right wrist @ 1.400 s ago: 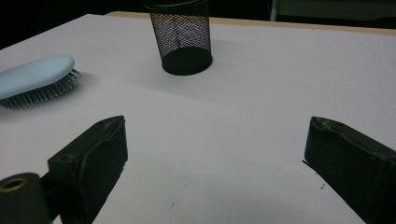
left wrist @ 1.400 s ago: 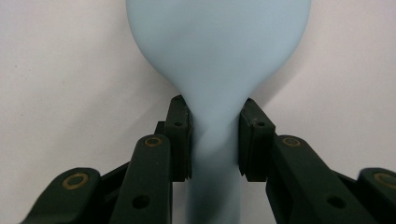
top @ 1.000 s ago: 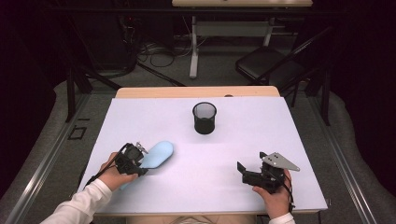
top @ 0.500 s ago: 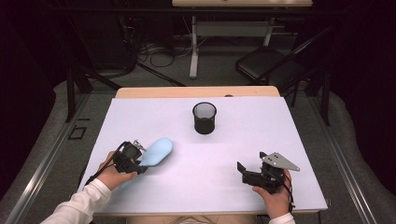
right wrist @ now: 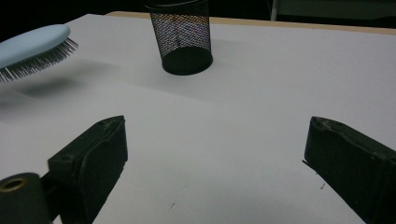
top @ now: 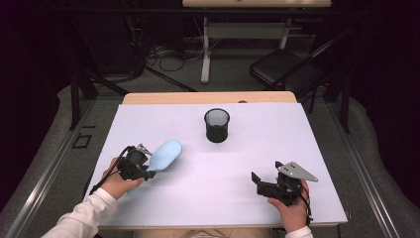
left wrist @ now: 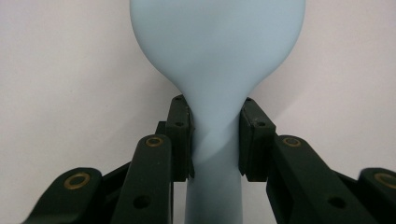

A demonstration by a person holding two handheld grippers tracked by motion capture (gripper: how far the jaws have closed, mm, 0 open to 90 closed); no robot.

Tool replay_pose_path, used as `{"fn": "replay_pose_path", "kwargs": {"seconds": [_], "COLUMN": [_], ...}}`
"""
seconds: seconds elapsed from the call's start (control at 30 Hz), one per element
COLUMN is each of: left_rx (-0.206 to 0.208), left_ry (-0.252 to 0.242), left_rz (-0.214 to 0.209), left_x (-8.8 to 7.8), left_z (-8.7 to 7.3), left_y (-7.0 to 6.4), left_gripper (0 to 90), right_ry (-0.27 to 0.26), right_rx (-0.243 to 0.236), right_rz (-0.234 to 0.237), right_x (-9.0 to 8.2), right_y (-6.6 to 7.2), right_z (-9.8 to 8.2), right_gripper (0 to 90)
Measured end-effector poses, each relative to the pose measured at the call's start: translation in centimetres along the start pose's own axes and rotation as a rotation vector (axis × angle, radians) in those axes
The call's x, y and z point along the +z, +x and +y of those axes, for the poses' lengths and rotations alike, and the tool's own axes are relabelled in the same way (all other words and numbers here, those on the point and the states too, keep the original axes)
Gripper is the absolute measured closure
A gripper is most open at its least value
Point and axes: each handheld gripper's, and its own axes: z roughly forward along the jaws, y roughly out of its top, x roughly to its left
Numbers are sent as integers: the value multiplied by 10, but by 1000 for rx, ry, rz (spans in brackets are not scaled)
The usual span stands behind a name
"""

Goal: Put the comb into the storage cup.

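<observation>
Left claw [top: 148, 173] is clamped on the brush [top: 165, 154] at the neck, where the handle narrows below the head; in the left gripper view the pads [left wrist: 181, 137] press on both sides of that pale blue stem. Right claw [top: 257, 182] stands spread wide with nothing between its jaws, low over the worktop [top: 317, 148] at about 5 o'clock.

What the coming move turns on, as I judge it, is the line from brush to cup [top: 217, 125]. Seen from above, the cup stands upright near the middle of the worktop, at roughly 2 o'clock from my left claw and well apart from it. My left hand [top: 118, 179] is the nearer one to it, and it already has the brush (so the right has no part in this yet).

The brush's long axis runs from 7 o'clock to 1 o'clock: handle back in my claw, head leading away from me and tilted a little to the right, close to the cup's bearing but not quite on it. In the right gripper view the bristles [right wrist: 42, 63] face down and the head hangs clear of the worktop, with its shadow beneath.
</observation>
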Motion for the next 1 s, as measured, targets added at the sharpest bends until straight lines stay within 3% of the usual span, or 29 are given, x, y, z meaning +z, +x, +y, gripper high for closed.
{"fn": "replay_pose_path", "kwargs": {"seconds": [0.47,1.0], "left_rx": [-4,-6], "left_ry": [-73,-124], "left_rz": [6,9], "left_x": [-18,-31], "left_z": [11,19], "left_y": [0,1], "left_gripper": [697,697], "right_ry": [0,0], "right_rx": [3,3], "right_rz": [-1,0], "right_x": [0,0], "right_y": [0,0], "right_z": [0,0], "right_gripper": [58,58]}}
